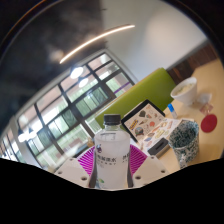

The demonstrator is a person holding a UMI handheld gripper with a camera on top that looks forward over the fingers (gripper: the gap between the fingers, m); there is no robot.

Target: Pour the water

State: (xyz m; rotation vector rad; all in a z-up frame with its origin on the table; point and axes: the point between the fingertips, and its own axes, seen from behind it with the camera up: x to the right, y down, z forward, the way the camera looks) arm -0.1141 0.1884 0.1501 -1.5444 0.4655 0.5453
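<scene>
A clear plastic water bottle (112,150) with a white cap and a pale label stands upright between my gripper's (113,166) two fingers. Both magenta pads (88,161) press against its sides, so the gripper is shut on the bottle. The view is tilted, so bottle and gripper are held up off the table. A glass cup (184,139) with a dark patterned wall stands on the table to the right, beyond the fingers. The bottle's lower part is hidden below the fingers.
A wooden table (205,150) carries a white card with pictures (148,121), a white cup (184,92) and a red round object (208,122). A green sofa back (150,88) stands behind it. Large windows (70,110) fill the left.
</scene>
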